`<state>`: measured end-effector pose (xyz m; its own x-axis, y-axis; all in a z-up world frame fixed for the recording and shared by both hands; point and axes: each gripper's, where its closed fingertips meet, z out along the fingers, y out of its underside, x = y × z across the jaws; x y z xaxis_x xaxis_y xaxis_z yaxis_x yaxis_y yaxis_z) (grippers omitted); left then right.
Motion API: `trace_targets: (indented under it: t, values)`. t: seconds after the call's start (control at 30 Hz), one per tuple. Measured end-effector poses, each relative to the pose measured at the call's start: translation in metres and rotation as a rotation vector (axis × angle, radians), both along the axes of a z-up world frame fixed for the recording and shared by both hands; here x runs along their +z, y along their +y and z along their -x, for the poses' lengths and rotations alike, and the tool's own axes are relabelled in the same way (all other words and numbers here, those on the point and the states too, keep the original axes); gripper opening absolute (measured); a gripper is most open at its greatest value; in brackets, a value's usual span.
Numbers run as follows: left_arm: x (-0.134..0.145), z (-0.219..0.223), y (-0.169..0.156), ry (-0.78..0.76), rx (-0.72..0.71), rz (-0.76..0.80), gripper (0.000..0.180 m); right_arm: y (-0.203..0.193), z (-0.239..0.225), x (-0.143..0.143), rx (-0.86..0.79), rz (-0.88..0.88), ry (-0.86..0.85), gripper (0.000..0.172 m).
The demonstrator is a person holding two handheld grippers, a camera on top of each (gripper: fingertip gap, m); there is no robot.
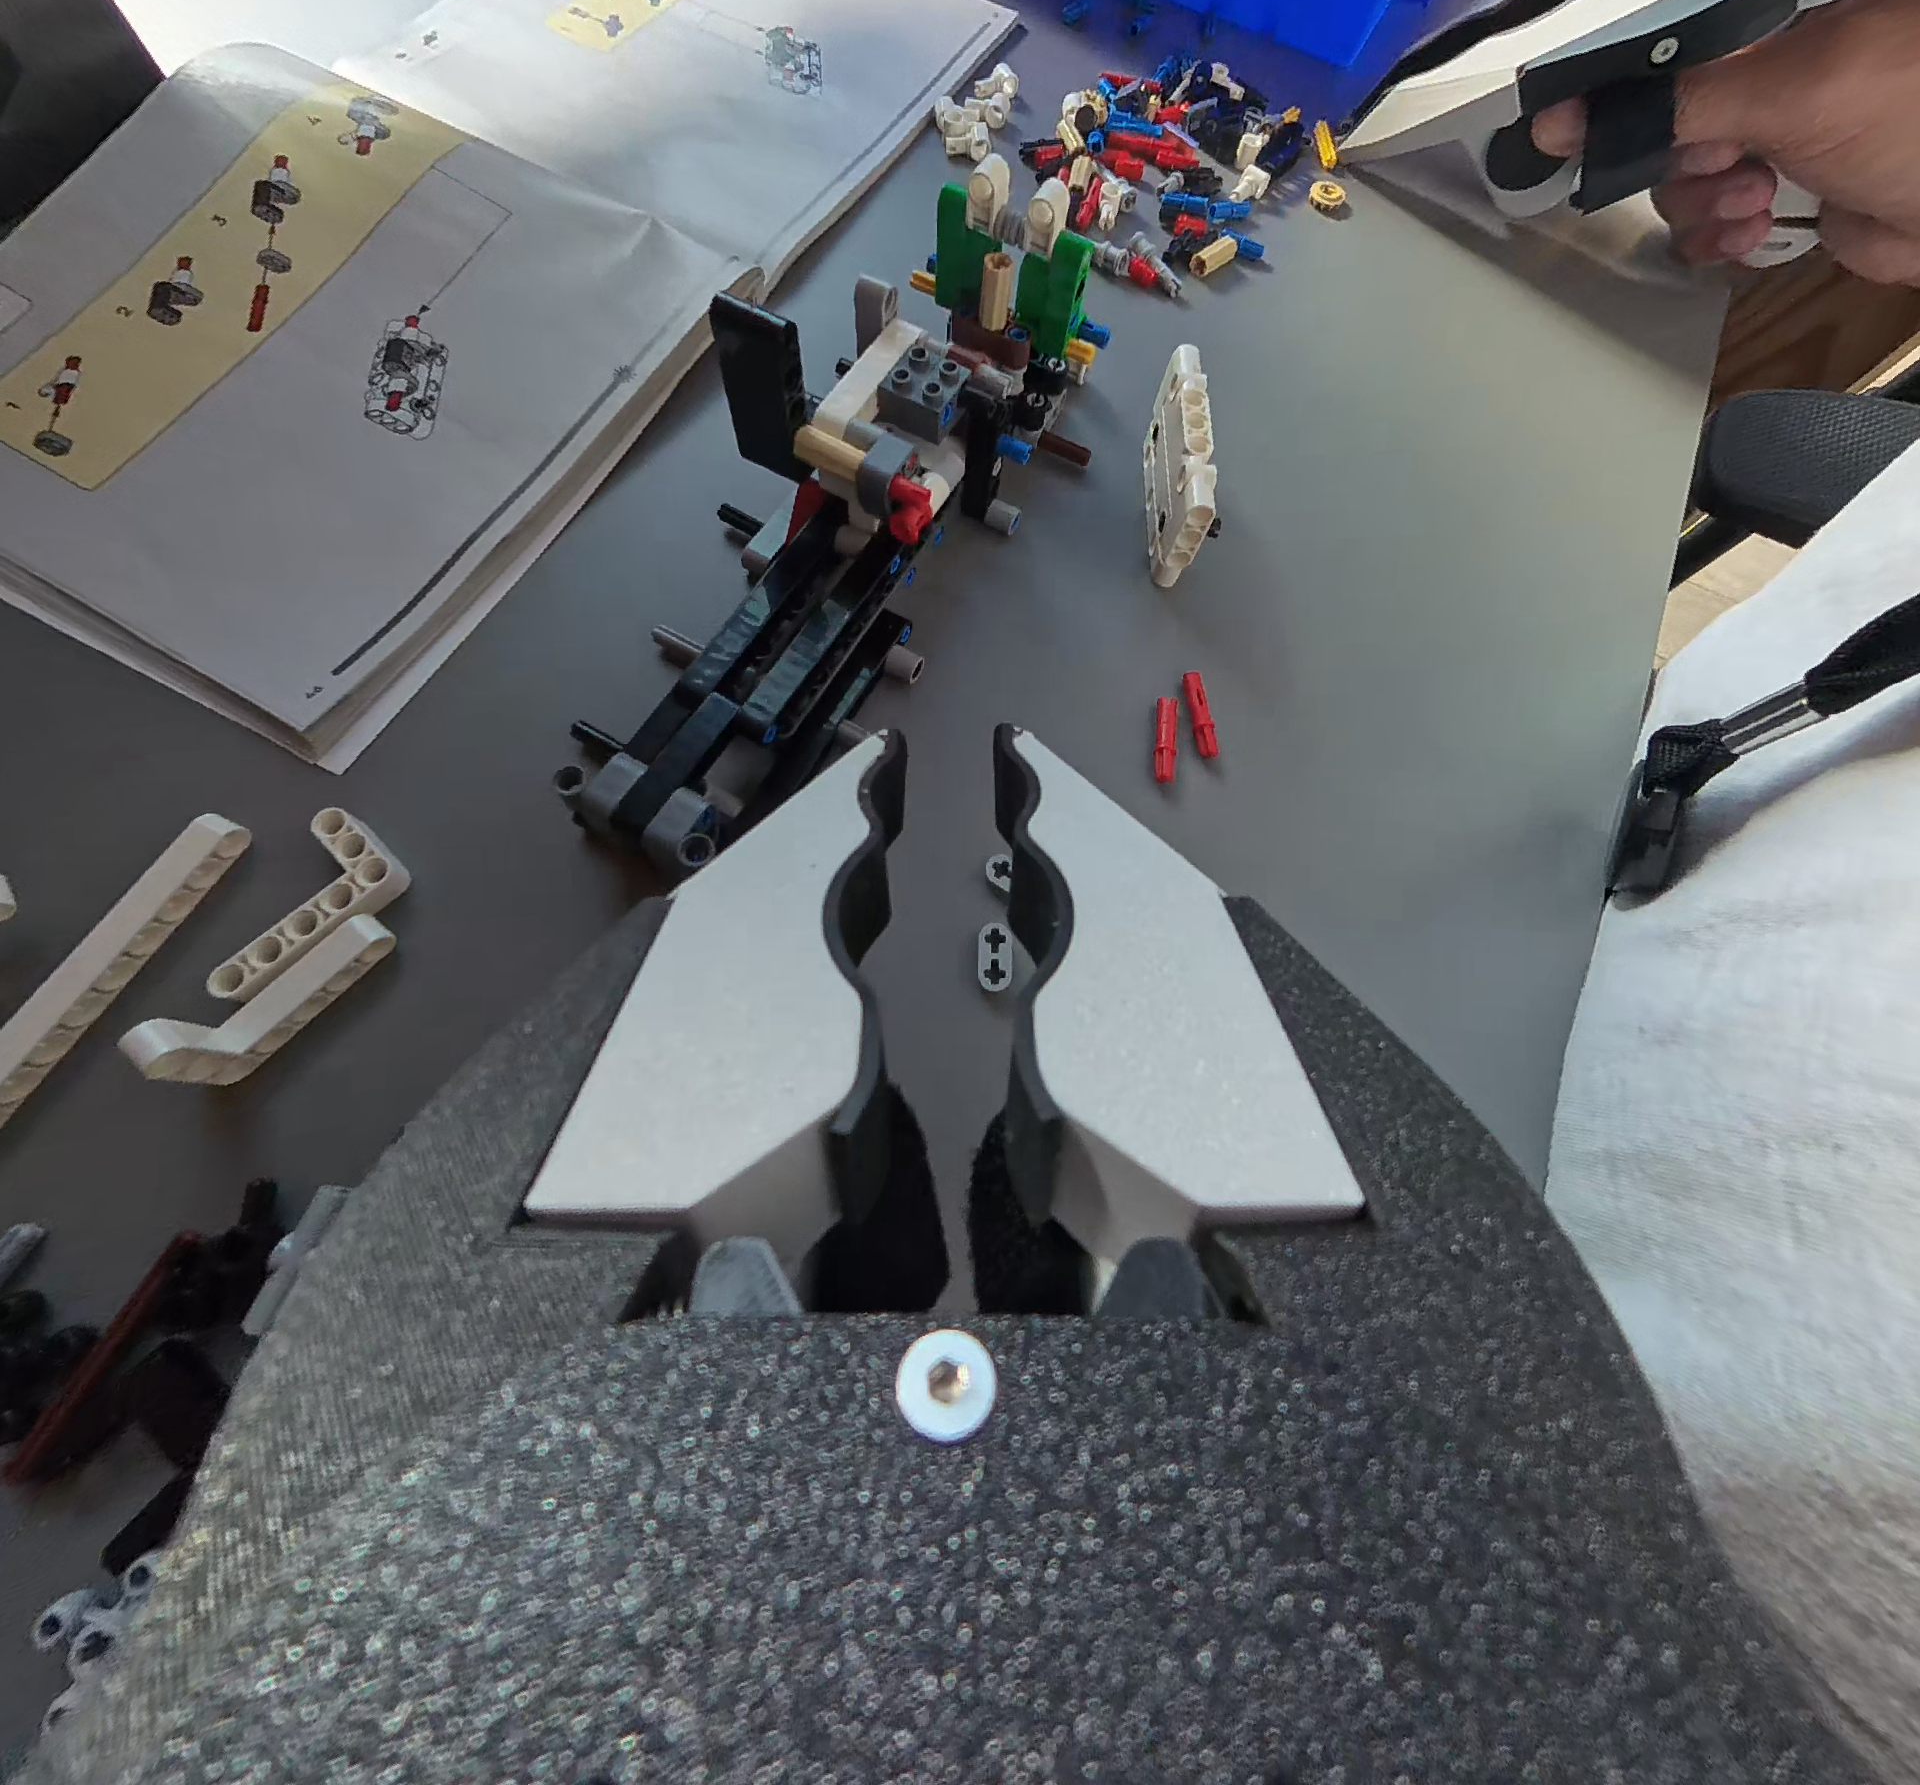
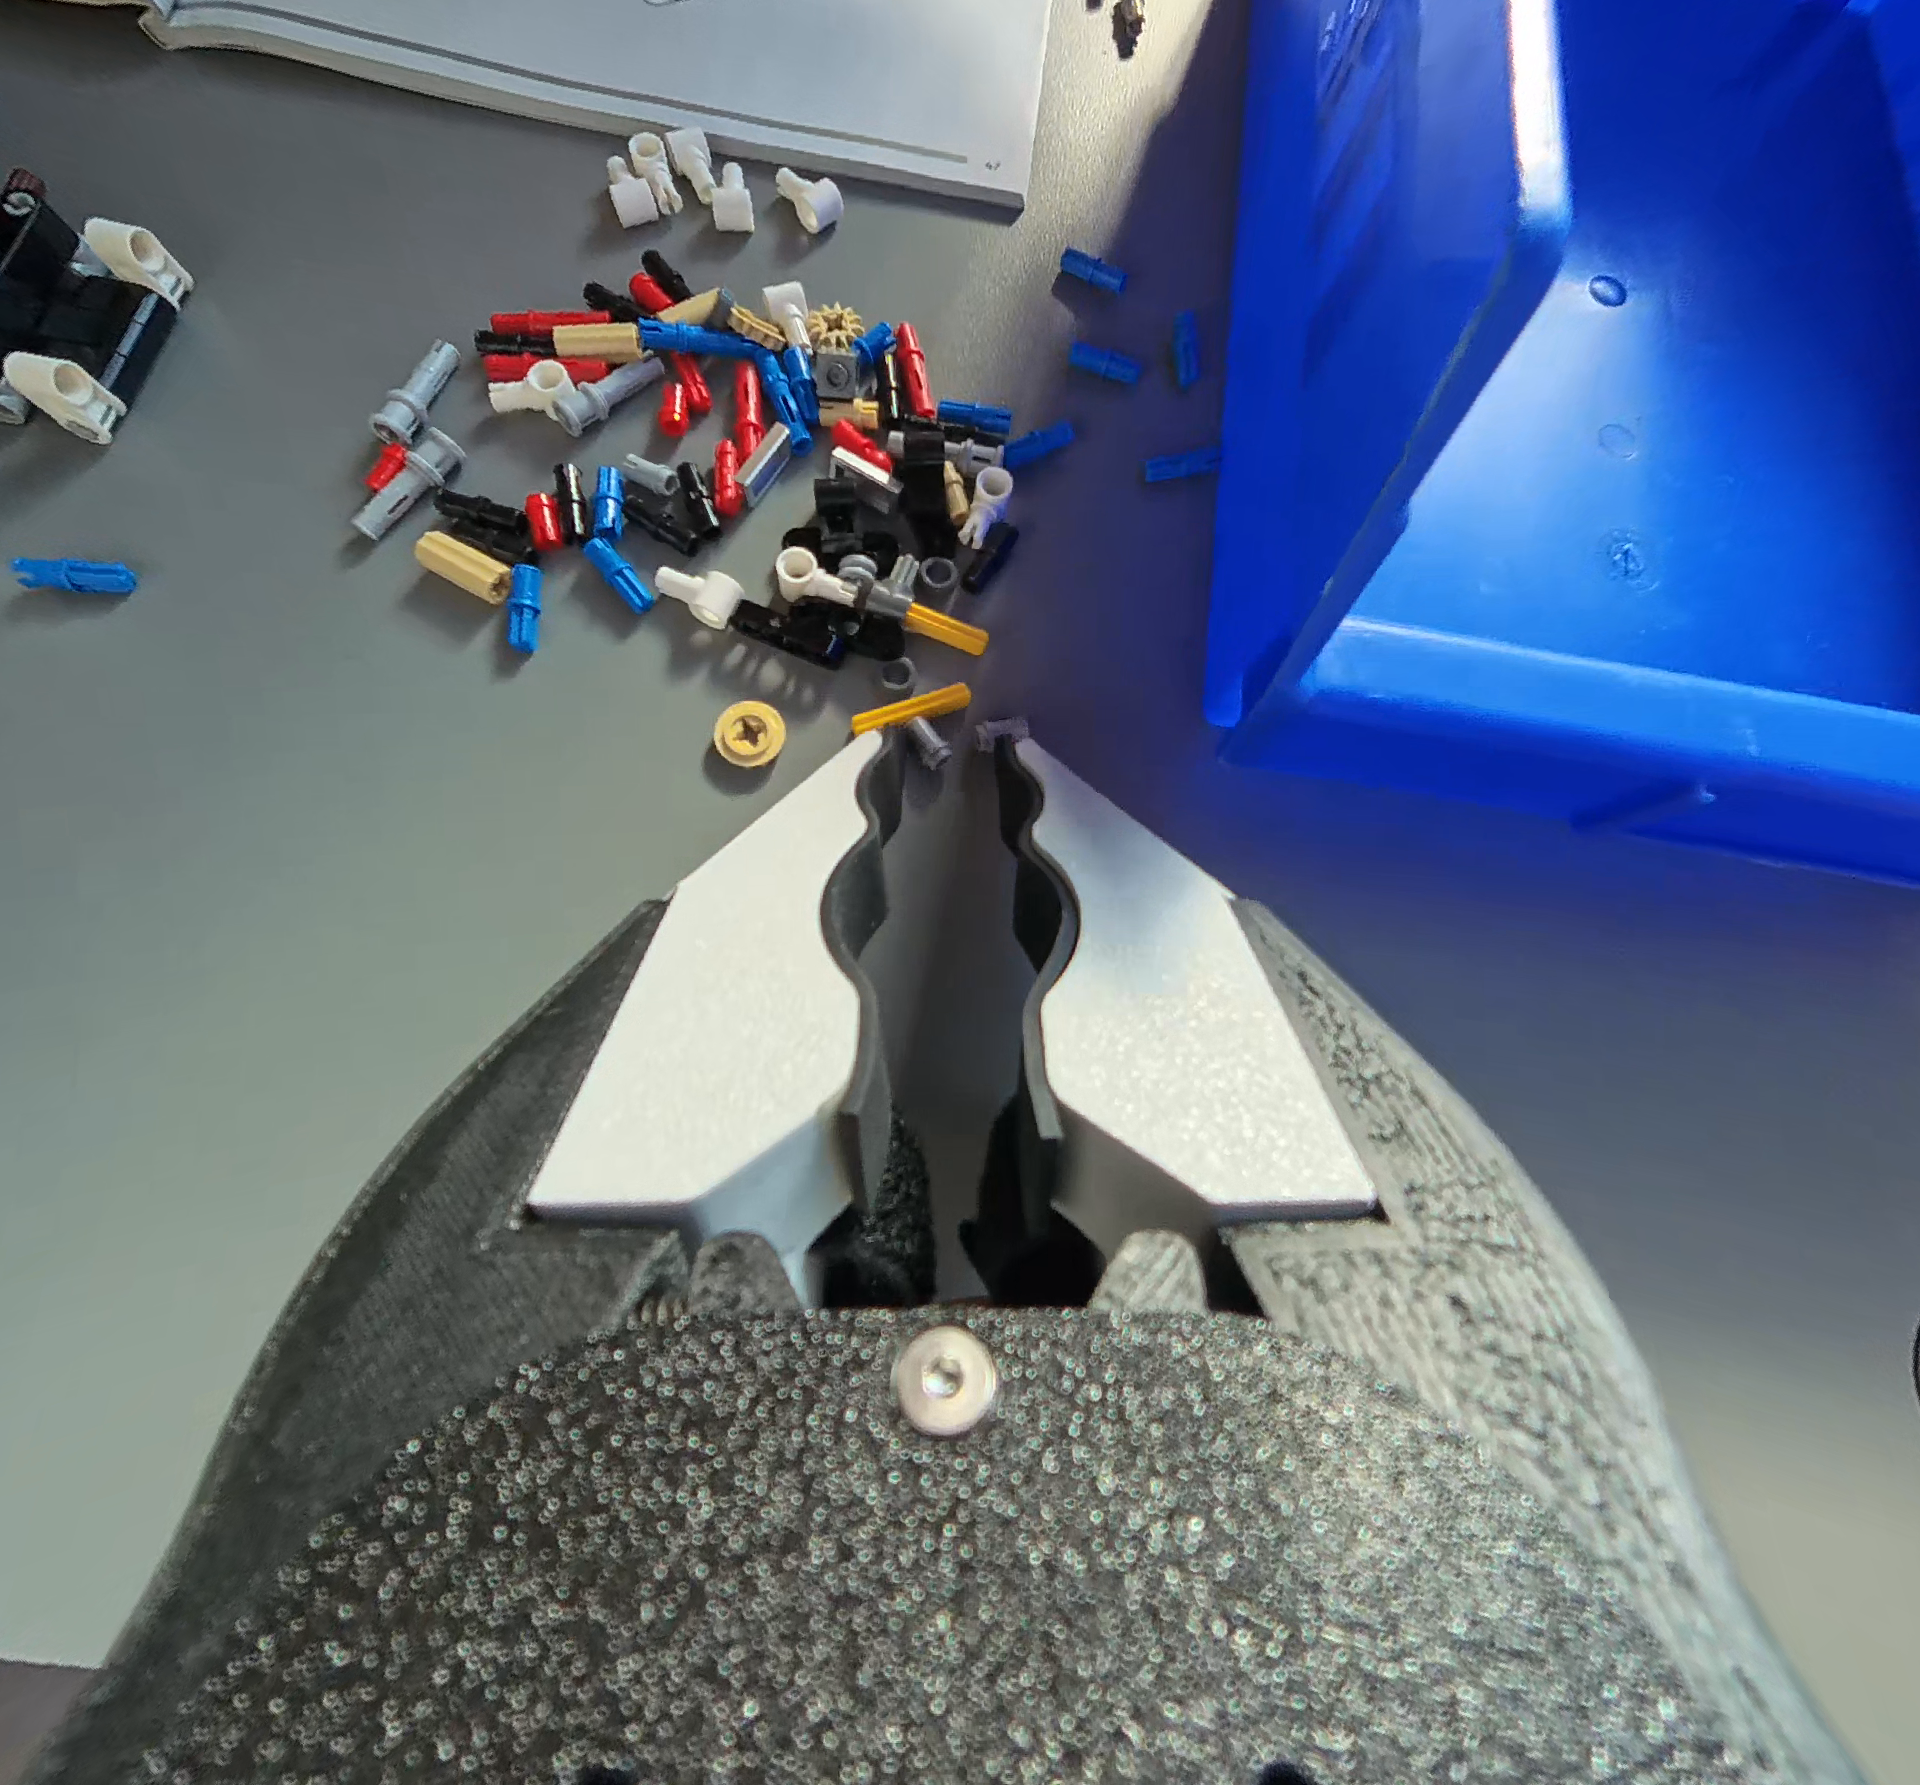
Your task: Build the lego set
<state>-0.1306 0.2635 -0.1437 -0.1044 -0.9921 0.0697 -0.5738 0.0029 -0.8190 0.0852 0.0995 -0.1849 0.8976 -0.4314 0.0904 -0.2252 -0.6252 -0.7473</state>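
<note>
While both grippers' fingers (image 1: 878, 779) (image 2: 873, 779) parted and bare, blue bin's (image 2: 1558, 675) hollow only rightward.

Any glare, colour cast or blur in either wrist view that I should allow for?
Left wrist view: bright glare washes out the booklet; straight edges bow from the wide lens; parts pile sharp. Right wrist view: the blue bin casts a blue tint on the table; a small grey piece at the fingertips is blurred.
</note>
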Motion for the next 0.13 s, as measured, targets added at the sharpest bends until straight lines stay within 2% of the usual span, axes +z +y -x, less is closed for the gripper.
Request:
trace_targets:
  t: [0.13]
  values:
    - [-0.0005, 0.0009, -0.0008, 0.000, 0.004, -0.003, 0.014, 0.0042, -0.0003, -0.0003, 0.013, -0.005, 0.013, 0.017]
